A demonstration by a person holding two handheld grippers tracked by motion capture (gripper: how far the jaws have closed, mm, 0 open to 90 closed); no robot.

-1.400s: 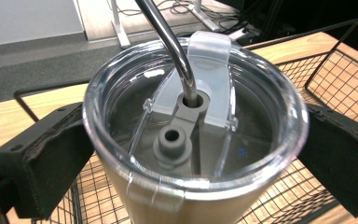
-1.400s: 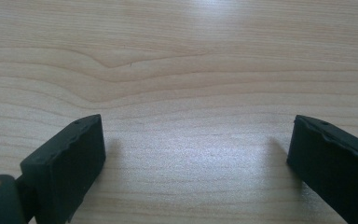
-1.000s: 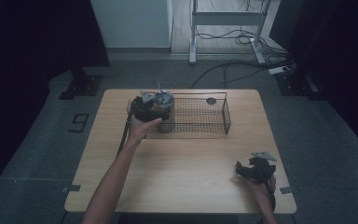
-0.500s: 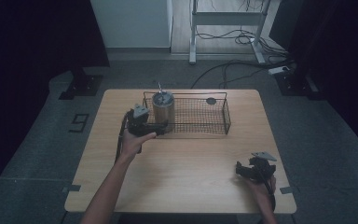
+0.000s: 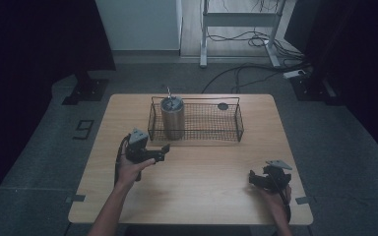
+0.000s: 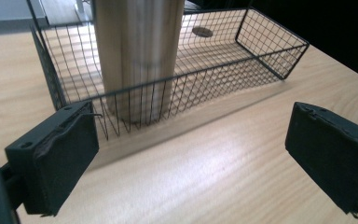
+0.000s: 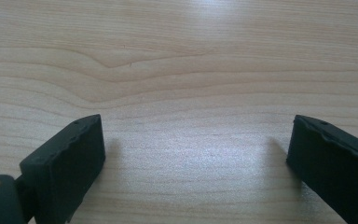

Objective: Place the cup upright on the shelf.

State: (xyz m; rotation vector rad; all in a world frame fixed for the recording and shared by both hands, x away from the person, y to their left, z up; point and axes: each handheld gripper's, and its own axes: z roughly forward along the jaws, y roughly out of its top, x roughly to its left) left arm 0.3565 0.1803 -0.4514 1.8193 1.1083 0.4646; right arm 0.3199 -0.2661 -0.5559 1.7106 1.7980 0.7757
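A tall tan cylinder with a grey lid (image 5: pixel 172 118) stands upright in the left end of a black wire basket (image 5: pixel 197 140) on the wooden table. A small dark disc (image 5: pixel 223 106) lies in the basket's far right part. My left gripper (image 5: pixel 165 149) hovers in front of the basket's left end, apart from it. It is open; its jaws have just been closing a little with nothing between them. The left gripper view faces the cylinder (image 6: pixel 137 56) through the basket wall (image 6: pixel 261 56), past the left gripper (image 6: pixel 191 149). My right gripper (image 5: pixel 252 178) rests near the front right, open over bare wood (image 7: pixel 196 163).
The wooden table (image 5: pixel 202 196) has bare surface between the two grippers and in front of the basket. Behind the table, a metal stand (image 5: pixel 236 29) and cables (image 5: pixel 256 69) sit on the grey floor. Dark curtains flank both sides.
The left gripper has let go of the cylinder, left it standing in the basket, and drawn back toward the person and down. The right gripper has kept still.
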